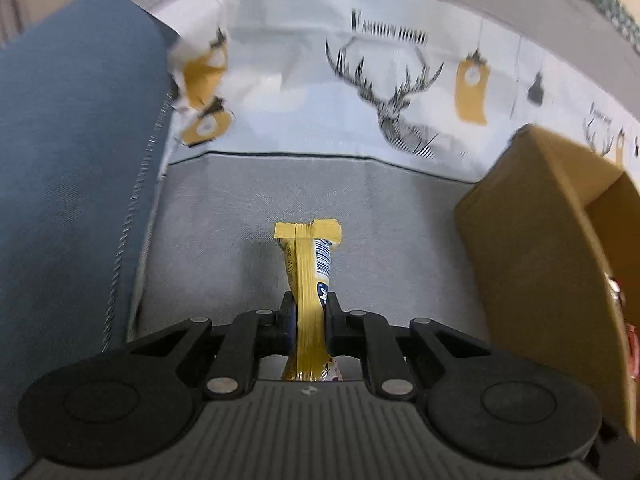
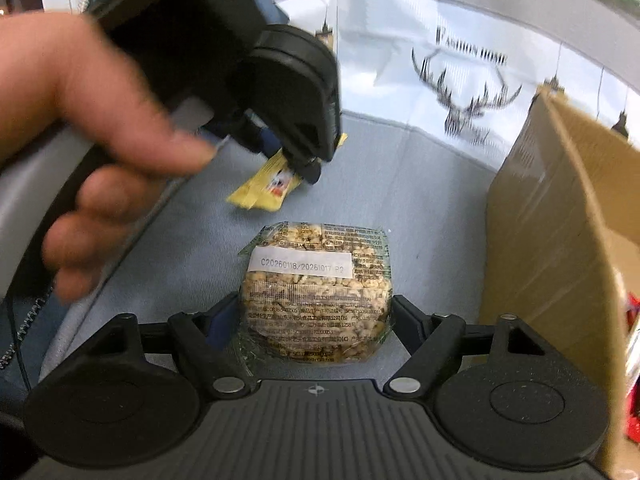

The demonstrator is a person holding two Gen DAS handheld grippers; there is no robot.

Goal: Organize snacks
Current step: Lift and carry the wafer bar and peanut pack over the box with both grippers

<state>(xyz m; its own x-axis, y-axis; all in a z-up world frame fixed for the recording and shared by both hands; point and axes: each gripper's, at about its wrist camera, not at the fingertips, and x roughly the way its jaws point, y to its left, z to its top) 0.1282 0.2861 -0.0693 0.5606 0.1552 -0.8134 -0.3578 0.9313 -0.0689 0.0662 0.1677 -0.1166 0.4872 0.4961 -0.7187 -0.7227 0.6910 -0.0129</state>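
Note:
My left gripper [image 1: 310, 312] is shut on a yellow snack packet [image 1: 310, 264] and holds it edge-on above the grey cloth. From the right wrist view the left gripper [image 2: 304, 168] is at upper left, with the yellow packet [image 2: 266, 190] in its tips. My right gripper [image 2: 314, 320] is closed on a clear-wrapped puffed grain snack block [image 2: 316, 296] with a white date label. An open cardboard box [image 1: 552, 240] stands to the right; it also shows in the right wrist view [image 2: 560, 216].
The grey cloth [image 1: 240, 208] covers the surface, with a white deer-print cloth [image 1: 400, 112] behind. A blue cushion [image 1: 72, 160] lies along the left. Red packaging [image 2: 632, 320] shows inside the box. A hand [image 2: 80, 120] holds the left gripper.

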